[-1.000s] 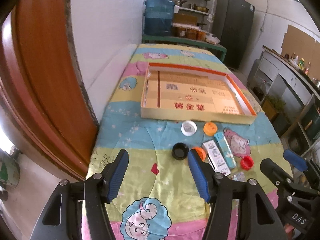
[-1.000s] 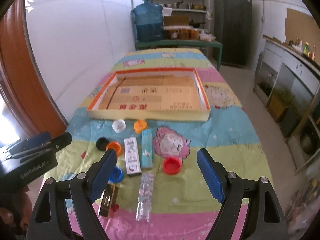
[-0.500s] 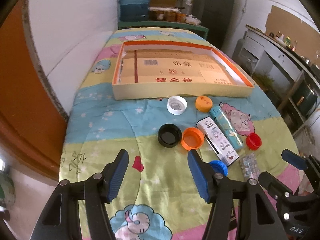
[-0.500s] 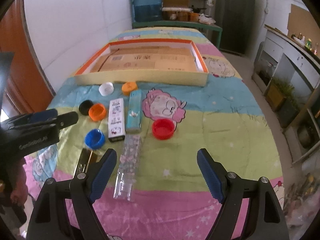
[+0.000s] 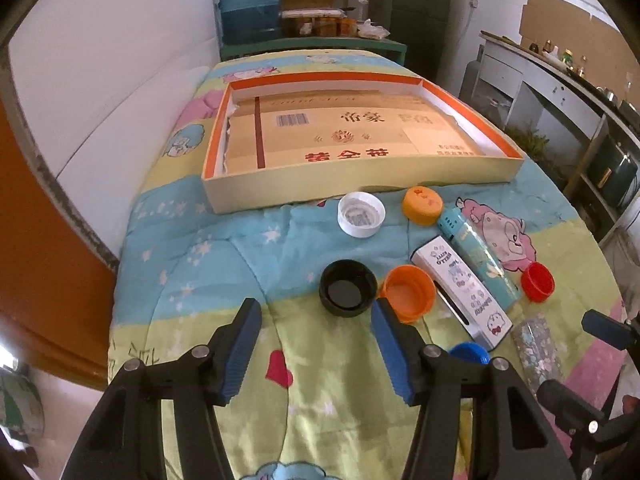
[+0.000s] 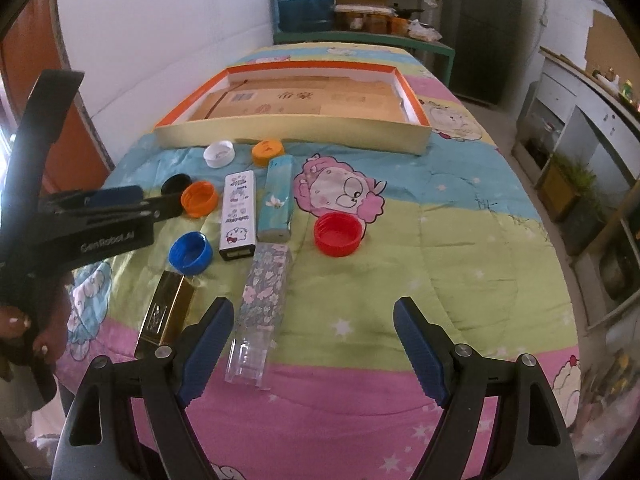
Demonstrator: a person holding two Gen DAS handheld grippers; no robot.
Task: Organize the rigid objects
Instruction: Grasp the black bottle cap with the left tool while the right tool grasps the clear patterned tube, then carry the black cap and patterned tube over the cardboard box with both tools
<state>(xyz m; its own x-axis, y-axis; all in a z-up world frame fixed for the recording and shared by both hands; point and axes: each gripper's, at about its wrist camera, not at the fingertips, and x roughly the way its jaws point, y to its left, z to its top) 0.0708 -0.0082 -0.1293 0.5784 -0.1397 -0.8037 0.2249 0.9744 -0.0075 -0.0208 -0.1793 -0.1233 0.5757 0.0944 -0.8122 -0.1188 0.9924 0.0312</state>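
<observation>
The left gripper (image 5: 316,354) hangs over the quilt (image 5: 240,264) with its jaws wide but closing, nothing between them; the black cap (image 5: 348,289) and an open orange cap (image 5: 408,292) lie just ahead of its fingertips. The right gripper (image 6: 314,344) stands wide and empty above the near edge, a floral clear box (image 6: 262,300) just beside its left finger and a gold box (image 6: 166,312) farther left. Beyond lie a blue cap (image 6: 190,253), a red cap (image 6: 338,234), white (image 6: 238,210) and teal (image 6: 276,200) boxes side by side, then white (image 6: 218,154) and orange (image 6: 267,153) caps before the empty orange-rimmed tray (image 6: 292,136).
</observation>
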